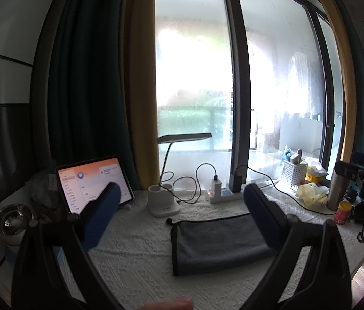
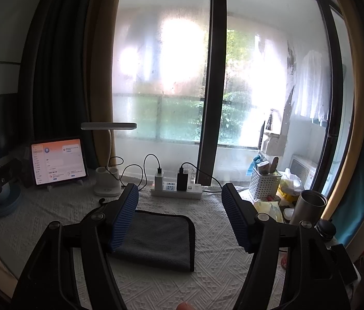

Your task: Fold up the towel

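While both my left hand-held gripper (image 1: 182, 199) and right hand-held gripper (image 2: 180, 196) hang spread apart and empty, the folded grey towel (image 1: 218, 242) lies on the desk (image 1: 135, 258); tablet (image 2: 58, 160) writing is unreadable.

Towel (image 1: 218, 242) right end hidden behind finger (image 1: 264, 219); tablet (image 1: 91, 180) text illegible.

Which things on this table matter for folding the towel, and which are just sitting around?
For the job: the grey towel, lying folded on the white tablecloth; the left gripper and the right gripper, both open above it.

Just lying about: tablet, desk lamp, power strip, white basket, steel flask, scissors.
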